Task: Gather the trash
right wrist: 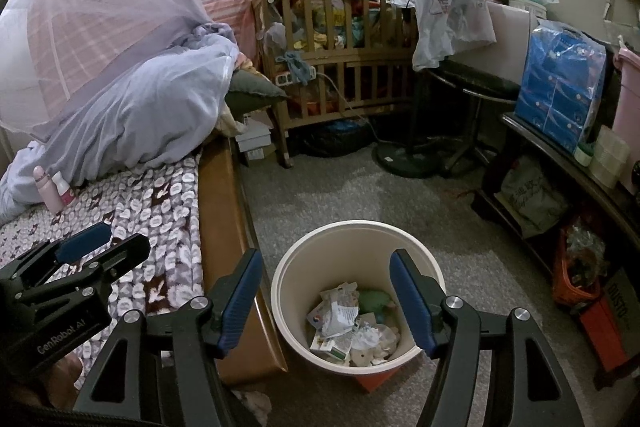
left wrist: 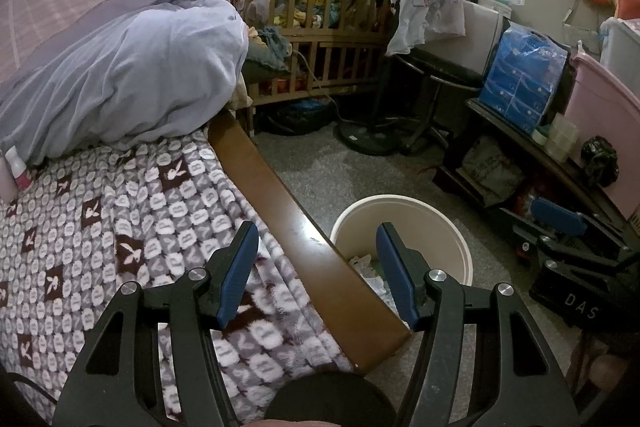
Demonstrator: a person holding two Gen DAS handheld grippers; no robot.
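A cream round bin [right wrist: 288,291] stands on the grey floor beside the bed's wooden side board; crumpled paper and wrappers [right wrist: 348,323] lie in it. My right gripper [right wrist: 326,301] hangs above the bin, jaws open, nothing between the blue pads. My left gripper [left wrist: 318,273] hovers over the patterned blanket [left wrist: 100,227] and the bed's wooden edge [left wrist: 280,195], open and empty too. The bin [left wrist: 440,219] shows partly behind the board in the left wrist view. Each gripper appears in the other's view: the right gripper [left wrist: 560,227] at the right, the left gripper [right wrist: 84,247] at the left.
A lilac duvet [right wrist: 140,115] is heaped on the bed, with a pink bottle [right wrist: 46,189] next to it. A wooden crib [right wrist: 340,59] full of clothes, a black stool [right wrist: 472,83], a fan base [right wrist: 404,155] and a low dark shelf [right wrist: 560,155] ring the floor.
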